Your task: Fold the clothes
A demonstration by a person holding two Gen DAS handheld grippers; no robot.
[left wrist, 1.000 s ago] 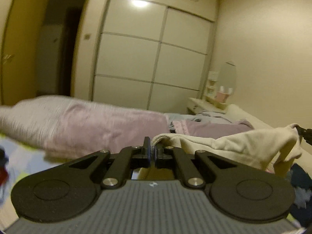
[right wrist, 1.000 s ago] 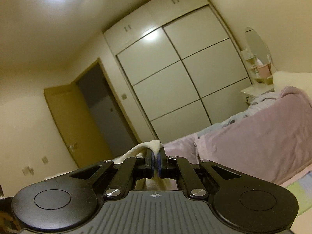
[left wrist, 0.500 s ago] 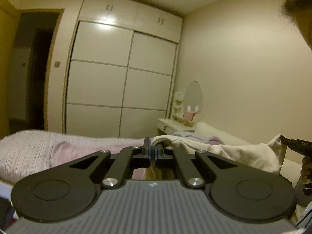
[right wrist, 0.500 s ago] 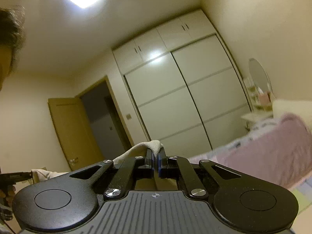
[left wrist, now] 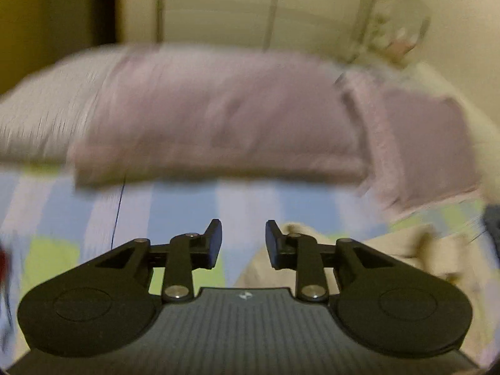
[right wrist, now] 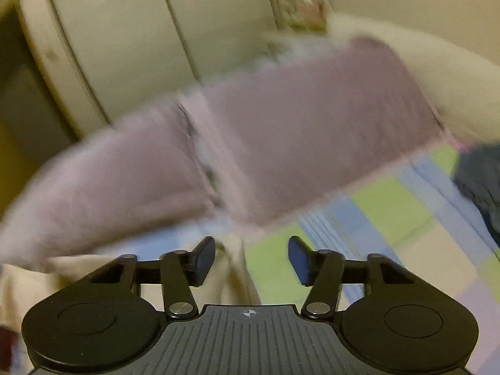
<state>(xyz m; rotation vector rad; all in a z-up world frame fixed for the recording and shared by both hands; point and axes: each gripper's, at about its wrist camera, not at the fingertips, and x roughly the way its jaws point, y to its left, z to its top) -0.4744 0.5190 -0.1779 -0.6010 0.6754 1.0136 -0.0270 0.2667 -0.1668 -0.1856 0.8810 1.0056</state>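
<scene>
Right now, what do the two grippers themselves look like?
Both match: the left gripper and right gripper are matte black, with two round discs, angled link arms with silver screws, and flat fingers that look dark blue. Each has a ribbed grey base with a small white mark. No cables or sleeves show.

Both views are smeared by motion blur. In the left wrist view the cream garment runs under the tongs' body and off the right edge, so its shape cannot be told. Beyond the mauve quilt, small items on a shelf are too blurred to name. In the right wrist view, a dark blue cloth beside the quilt is cut off.
</scene>
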